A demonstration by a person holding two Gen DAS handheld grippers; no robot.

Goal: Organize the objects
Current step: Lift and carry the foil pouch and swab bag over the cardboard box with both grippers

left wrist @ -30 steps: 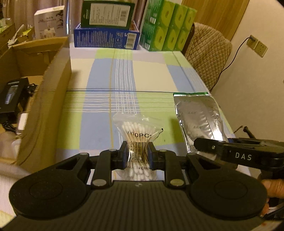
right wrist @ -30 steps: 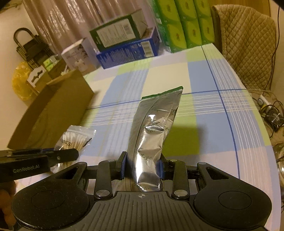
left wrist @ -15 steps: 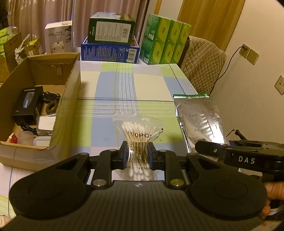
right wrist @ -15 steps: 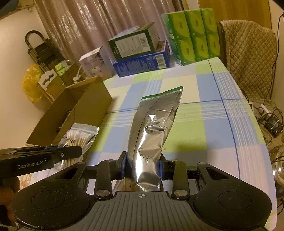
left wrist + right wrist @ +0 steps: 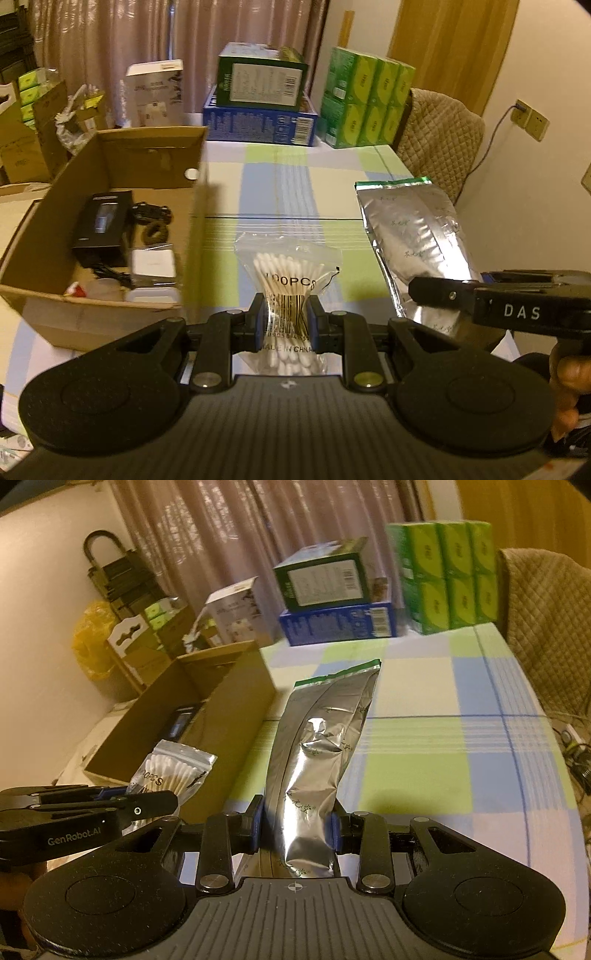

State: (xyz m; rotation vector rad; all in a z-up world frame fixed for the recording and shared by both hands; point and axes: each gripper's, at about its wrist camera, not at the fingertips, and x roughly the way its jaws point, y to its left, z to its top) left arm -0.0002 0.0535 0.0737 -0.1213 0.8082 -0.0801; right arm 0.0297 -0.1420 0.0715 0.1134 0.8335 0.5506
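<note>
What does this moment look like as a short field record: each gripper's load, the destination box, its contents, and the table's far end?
left gripper: shut on clear zip bag of cotton swabs
right gripper: shut on silver foil pouch with green top edge
destination: open brown cardboard box, left of both bags
box contents: black boxed device, small white case, others unclear
far end: stacked green tissue packs

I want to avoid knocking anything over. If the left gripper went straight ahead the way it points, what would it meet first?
Probably nothing near: the left gripper, shut on the swab bag, points along bare tablecloth toward the blue box at the far end. Depth is uncertain.
</note>
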